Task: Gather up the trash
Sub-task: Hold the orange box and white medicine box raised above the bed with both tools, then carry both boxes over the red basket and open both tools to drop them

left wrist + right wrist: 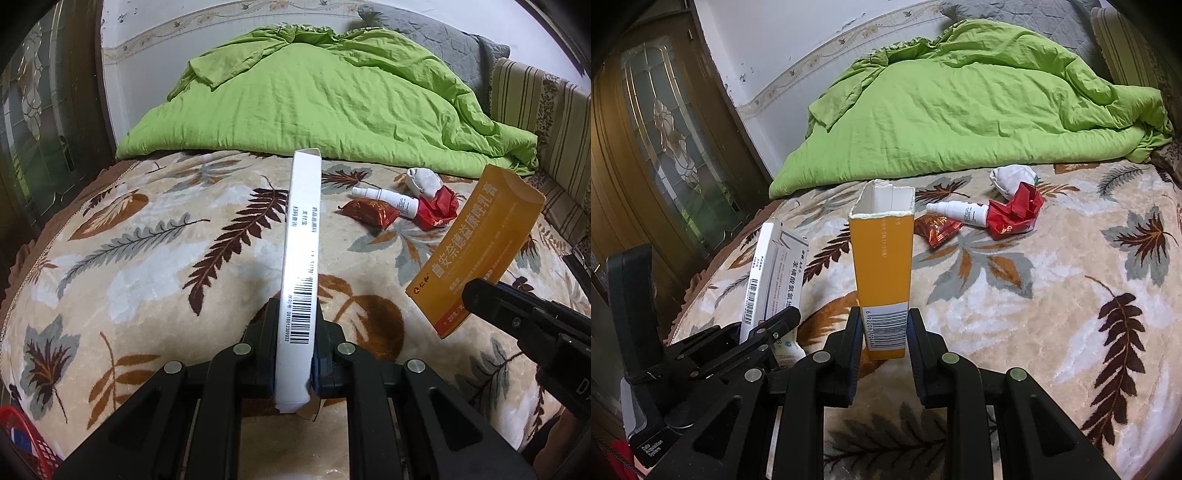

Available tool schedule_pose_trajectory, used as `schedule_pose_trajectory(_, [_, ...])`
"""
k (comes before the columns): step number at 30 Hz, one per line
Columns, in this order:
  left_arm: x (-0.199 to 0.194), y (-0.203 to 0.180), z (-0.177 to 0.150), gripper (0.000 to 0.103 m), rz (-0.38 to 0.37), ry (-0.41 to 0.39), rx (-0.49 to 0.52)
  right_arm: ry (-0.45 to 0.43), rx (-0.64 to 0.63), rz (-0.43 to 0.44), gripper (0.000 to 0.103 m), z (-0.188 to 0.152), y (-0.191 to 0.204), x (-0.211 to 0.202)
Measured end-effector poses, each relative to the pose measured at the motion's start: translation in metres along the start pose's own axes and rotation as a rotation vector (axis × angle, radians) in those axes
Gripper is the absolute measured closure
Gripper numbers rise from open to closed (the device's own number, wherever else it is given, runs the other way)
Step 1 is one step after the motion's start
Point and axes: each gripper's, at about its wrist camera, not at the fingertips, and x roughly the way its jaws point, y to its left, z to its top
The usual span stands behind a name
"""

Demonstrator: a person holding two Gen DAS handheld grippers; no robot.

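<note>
On the wide bed with a leaf-patterned plush blanket [147, 258], trash lies at the far right: a crumpled red wrapper [1015, 218], a small white spray bottle [960, 211]. The left gripper [295, 321] clenches a flat white cardboard box [299, 258]; the right gripper [884, 325] clenches an open orange carton [882, 266]. Both boxes look light and hollow, so I think a hard squeeze may crush them, or they slip out.

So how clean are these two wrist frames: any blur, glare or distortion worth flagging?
Left wrist view: sharp centrally, the white box barcode readable; heavy fisheye bulges the leaf-print blanket, corners vignetted black. Right wrist view: equally sharp, orange box barcode crisp; soft even light, faint shadows, no glare; the wooden door bows at the edge.
</note>
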Motion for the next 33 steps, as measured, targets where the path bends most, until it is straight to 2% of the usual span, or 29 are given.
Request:
schedule_pose_trajectory(24, [-0.007,0.002,0.002,0.090,-0.043,-0.016,-0.022,-0.012,-0.019,-0.013,0.078,0.001,0.002,-0.001])
schedule_pose_trajectory(26, [-0.013,0.004,0.001,0.090,-0.054,-0.024,-0.033,-0.019,-0.020,-0.025,0.078,0.002,0.002,-0.003])
schedule_pose_trajectory(30, [-0.051,0.007,0.004,0.090,-0.100,-0.082,-0.040,-0.041,-0.026,-0.036,0.078,0.006,0.003,-0.015])
schedule_pose_trajectory(33, [-0.081,0.006,0.009,0.090,-0.146,-0.121,-0.035,-0.053,-0.013,-0.011,0.078,0.012,0.007,-0.026])
